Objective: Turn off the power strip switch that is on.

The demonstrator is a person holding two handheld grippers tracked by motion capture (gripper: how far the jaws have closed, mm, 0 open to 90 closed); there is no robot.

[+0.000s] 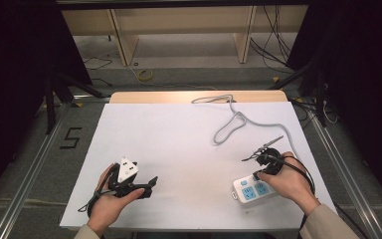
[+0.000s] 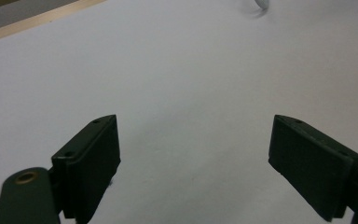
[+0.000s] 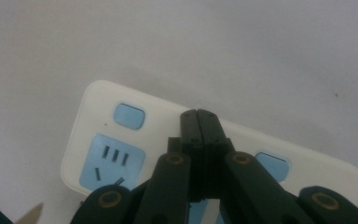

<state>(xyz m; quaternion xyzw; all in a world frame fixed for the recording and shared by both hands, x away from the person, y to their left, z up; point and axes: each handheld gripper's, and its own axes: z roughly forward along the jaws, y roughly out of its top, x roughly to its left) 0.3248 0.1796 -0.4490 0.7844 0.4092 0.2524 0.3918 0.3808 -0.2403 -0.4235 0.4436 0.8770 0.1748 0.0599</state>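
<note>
left gripper (image 1: 151,184) rests low on the white table (image 1: 179,144), jaws spread wide over bare surface. grey cable (image 1: 238,119) loops across the far right. right gripper (image 3: 199,116), jaws pressed together with nothing between, sits over the power strip (image 1: 251,189) near the right front edge.

High view above table (image 1: 179,144); tool cameras close, low over same white surface, power strip (image 3: 121,140).
</note>
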